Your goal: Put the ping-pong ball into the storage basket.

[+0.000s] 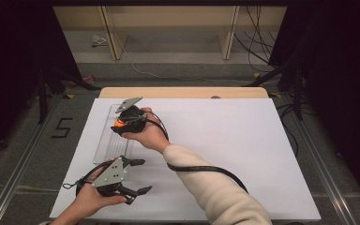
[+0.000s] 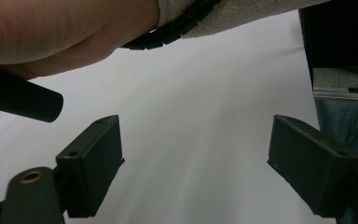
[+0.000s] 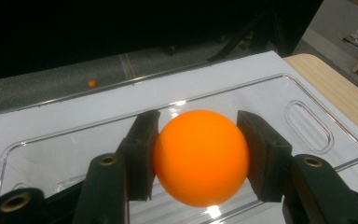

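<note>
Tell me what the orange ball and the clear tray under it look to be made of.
Orange ball: probably hard plastic, smooth and matte, evenly coloured with only a soft sheen; no seam visible. Clear tray: likely transparent plastic such as acrylic, glossy; the white table sheet shows through it, and bright glints sit on its rounded rim and moulded handle slot.

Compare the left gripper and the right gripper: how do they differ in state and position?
The right gripper is shut on an orange ball, while the left gripper holds nothing and its jaws stand wide apart. The right gripper hangs over the clear plastic tray; the left gripper is over the bare white sheet, nearer the person. Both have black jaws, and a hand holds each.
</note>
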The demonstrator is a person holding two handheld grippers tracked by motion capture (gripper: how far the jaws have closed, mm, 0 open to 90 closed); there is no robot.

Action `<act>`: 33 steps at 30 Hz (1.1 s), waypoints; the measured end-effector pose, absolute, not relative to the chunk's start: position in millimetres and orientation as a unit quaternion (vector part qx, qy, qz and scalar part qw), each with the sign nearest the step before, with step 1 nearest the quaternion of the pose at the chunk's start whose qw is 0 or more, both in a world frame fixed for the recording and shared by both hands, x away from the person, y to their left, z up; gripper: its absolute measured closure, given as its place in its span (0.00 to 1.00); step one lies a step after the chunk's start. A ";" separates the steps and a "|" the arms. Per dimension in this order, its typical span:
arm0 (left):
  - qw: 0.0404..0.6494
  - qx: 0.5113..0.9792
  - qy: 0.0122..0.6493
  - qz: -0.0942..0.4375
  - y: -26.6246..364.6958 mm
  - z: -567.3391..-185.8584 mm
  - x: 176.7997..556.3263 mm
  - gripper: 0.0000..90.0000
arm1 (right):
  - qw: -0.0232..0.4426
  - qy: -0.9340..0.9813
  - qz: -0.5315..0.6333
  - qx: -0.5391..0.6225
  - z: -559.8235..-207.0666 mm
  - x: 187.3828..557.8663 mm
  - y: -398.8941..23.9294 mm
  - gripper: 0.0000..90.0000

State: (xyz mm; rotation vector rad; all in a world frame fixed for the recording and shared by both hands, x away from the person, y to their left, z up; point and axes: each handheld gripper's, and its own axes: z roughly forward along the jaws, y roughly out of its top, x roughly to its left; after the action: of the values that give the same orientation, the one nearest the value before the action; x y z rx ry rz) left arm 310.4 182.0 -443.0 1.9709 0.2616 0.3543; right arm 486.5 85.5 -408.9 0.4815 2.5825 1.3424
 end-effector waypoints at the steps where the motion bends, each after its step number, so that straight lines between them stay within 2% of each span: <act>1: 0.532 0.826 0.111 0.148 182.0 -443.0 310.2 0.19 | 0.095 0.871 0.453 0.163 -409.5 487.0 85.9 0.57; 33: 0.527 0.830 0.103 0.149 181.5 -443.1 309.2 0.19 | 0.075 0.884 0.433 0.157 -425.5 494.1 100.8 0.57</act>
State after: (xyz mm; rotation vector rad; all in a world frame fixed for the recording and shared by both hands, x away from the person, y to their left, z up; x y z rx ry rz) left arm 309.2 181.5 -443.1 1.9837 0.2469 0.3554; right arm 494.1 100.8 -425.5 0.4718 2.6520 1.2994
